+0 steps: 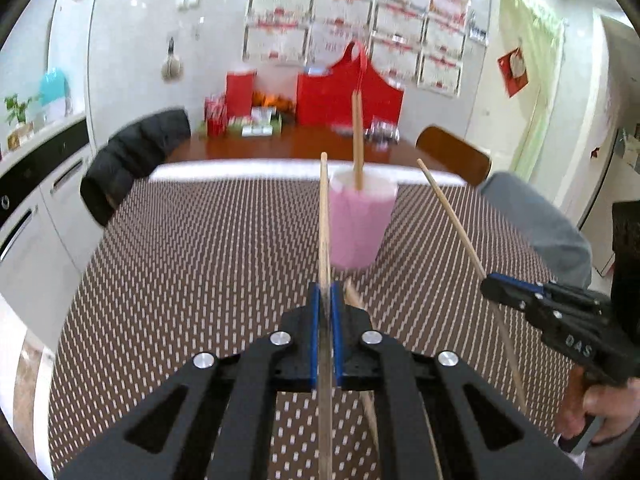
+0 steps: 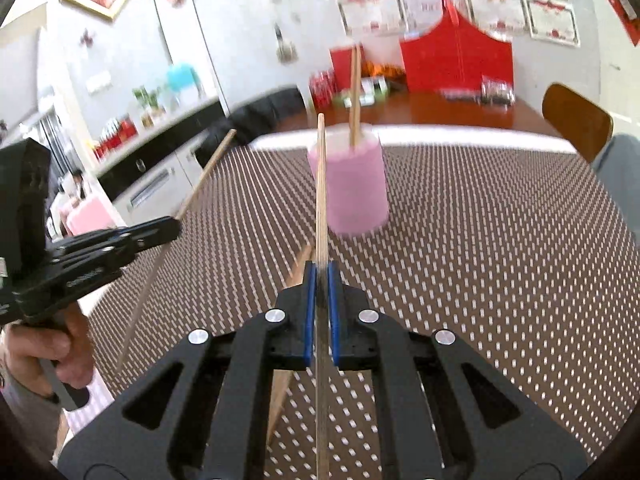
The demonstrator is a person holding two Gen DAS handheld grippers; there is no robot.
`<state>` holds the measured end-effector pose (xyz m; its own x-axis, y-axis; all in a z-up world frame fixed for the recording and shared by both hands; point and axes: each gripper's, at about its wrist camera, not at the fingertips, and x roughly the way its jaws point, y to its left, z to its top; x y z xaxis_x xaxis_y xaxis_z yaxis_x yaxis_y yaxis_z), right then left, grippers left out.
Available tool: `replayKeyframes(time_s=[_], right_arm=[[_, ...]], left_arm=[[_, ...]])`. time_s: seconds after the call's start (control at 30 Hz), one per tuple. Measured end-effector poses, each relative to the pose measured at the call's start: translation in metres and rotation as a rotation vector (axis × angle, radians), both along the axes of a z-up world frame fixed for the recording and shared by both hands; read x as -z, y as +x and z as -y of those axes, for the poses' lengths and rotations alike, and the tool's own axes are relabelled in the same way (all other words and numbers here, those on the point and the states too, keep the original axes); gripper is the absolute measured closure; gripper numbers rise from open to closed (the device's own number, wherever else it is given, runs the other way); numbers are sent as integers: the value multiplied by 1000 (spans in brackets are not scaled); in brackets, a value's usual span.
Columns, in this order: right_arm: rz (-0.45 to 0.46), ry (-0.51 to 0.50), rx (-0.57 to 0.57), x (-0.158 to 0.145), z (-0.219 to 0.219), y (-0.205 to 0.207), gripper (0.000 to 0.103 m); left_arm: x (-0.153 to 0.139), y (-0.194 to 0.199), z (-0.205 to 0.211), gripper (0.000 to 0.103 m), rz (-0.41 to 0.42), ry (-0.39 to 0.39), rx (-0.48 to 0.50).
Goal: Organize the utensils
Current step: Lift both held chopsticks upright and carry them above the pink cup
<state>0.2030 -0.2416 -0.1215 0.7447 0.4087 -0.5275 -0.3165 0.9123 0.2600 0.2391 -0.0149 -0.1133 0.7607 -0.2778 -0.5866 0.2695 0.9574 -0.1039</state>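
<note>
My left gripper [image 1: 326,294] is shut on a wooden chopstick [image 1: 324,216] that points up and forward, raised over the mat. Ahead stands a pink cup [image 1: 360,224] with a pair of chopsticks [image 1: 357,140] upright in it. At the right my right gripper [image 1: 490,283] holds a second chopstick [image 1: 448,212] at a slant. In the right wrist view that gripper [image 2: 321,274] is shut on its chopstick [image 2: 321,192], with the pink cup [image 2: 354,188] just behind. The left gripper [image 2: 170,228] shows at the left with its stick [image 2: 208,168]. One more chopstick [image 2: 296,268] lies on the mat below.
A brown mat with a white pattern [image 1: 200,260] covers the table. Behind it are a wooden table with red bags [image 1: 348,96], a chair draped with a black jacket [image 1: 132,156] and a wooden chair [image 1: 456,152]. White cabinets [image 1: 36,208] run along the left.
</note>
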Motion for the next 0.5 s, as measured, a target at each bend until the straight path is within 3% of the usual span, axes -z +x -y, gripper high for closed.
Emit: replayKeyframes(time_s=[0.33, 0.5], right_arm=[[251, 144, 55, -65, 11, 47, 97], [349, 167, 94, -89, 9, 82, 97]], left_arm=[[-68, 37, 15, 97, 241, -130, 26], [-92, 64, 27, 97, 354, -199, 73]])
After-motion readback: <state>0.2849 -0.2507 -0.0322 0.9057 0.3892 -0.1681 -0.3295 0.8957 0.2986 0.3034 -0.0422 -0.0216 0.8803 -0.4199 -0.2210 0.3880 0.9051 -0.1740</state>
